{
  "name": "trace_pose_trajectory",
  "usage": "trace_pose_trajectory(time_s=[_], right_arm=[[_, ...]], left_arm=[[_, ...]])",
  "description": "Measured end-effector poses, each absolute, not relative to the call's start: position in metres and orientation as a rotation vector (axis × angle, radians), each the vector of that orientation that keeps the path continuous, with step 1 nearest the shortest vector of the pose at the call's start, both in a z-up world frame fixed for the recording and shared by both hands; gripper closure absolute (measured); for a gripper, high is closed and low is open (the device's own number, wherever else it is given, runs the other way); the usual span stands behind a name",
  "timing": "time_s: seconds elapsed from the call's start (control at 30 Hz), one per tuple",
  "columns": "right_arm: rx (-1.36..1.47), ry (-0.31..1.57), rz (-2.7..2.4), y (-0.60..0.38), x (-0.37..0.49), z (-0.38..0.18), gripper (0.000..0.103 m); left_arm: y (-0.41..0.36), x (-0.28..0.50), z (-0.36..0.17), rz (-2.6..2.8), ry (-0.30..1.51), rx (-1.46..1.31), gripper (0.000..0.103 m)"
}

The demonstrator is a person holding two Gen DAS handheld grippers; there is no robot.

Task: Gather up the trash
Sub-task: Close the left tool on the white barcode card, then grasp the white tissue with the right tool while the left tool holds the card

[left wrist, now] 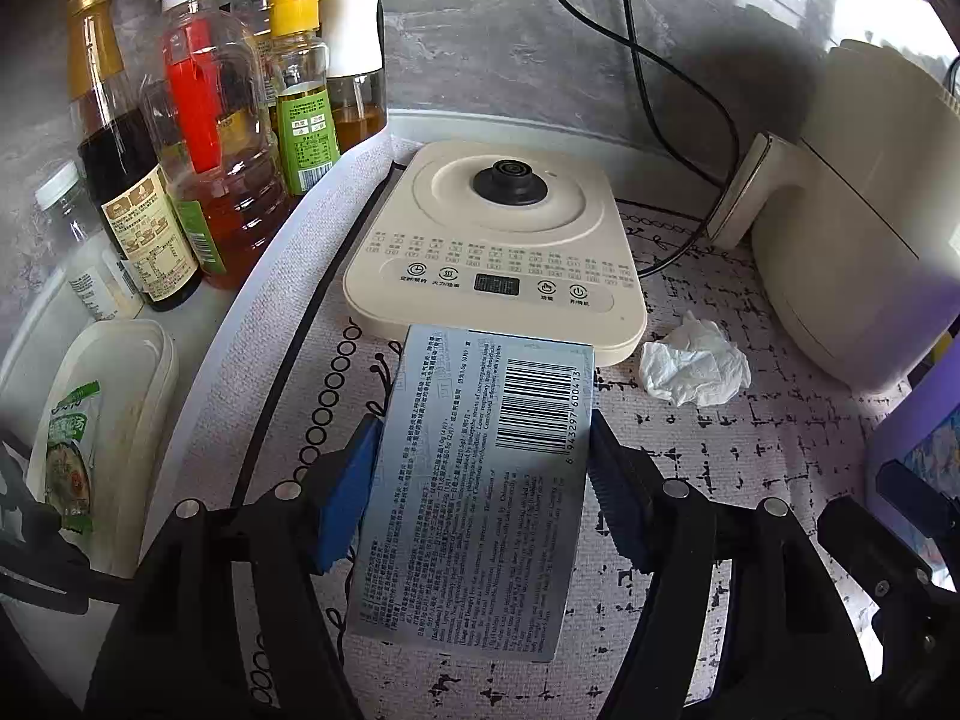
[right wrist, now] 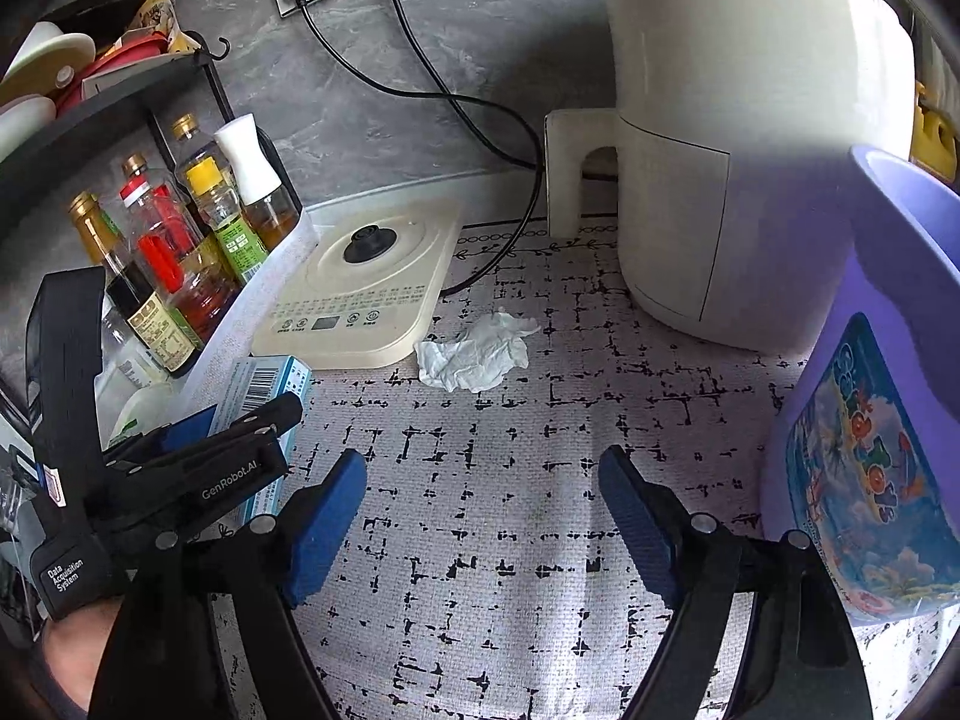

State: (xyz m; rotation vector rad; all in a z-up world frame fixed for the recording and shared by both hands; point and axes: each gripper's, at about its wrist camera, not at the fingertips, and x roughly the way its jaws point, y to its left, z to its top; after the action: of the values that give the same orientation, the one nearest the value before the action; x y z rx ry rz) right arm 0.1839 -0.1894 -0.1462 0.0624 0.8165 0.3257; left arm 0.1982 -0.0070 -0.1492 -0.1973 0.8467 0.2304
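Box (left wrist: 480, 480) clamped in left gripper (left wrist: 483, 468); right gripper (right wrist: 483, 516) unclenched beside purple bin (right wrist: 870, 390).

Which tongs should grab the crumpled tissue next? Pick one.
Right. The right tongs are open and empty, facing the crumpled tissue; the left tongs already grip the box.

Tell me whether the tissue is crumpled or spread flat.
Crumpled: the tissue lies bunched with raised folds on the mat, beside the cooker base.

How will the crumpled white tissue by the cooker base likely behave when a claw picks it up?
The tissue is loosely crumpled, so it probably squashes flat between the pads. It looks very light and may drift or snag. Its creased folds suggest it will hang limp.
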Motion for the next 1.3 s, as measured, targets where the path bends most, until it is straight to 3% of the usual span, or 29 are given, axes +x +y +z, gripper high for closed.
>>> trace_pose_trajectory(time_s=[0.83,0.87,0.9,0.93,1.07,1.3], right_arm=[[-0.24,0.885,0.518,-0.142,0.282,-0.19,0.034],[-0.246,0.888,0.52,-0.141,0.286,-0.193,0.042],[-0.25,0.9,0.527,-0.14,0.288,-0.196,0.083],[-0.271,0.914,0.532,-0.137,0.289,-0.198,0.091],[-0.331,0.804,0.571,-0.131,0.269,-0.181,0.091],[-0.288,0.775,0.558,-0.138,0.242,-0.157,0.091]], left_arm=[[0.029,0.195,-0.171,0.517,0.735,-0.513,0.036],[0.03,0.193,-0.172,0.52,0.738,-0.518,0.036],[0.031,0.192,-0.172,0.523,0.737,-0.522,0.036],[0.031,0.191,-0.172,0.526,0.736,-0.524,0.036],[0.032,0.193,-0.167,0.514,0.734,-0.525,0.036],[0.022,0.196,-0.138,0.433,0.71,-0.457,0.036]])
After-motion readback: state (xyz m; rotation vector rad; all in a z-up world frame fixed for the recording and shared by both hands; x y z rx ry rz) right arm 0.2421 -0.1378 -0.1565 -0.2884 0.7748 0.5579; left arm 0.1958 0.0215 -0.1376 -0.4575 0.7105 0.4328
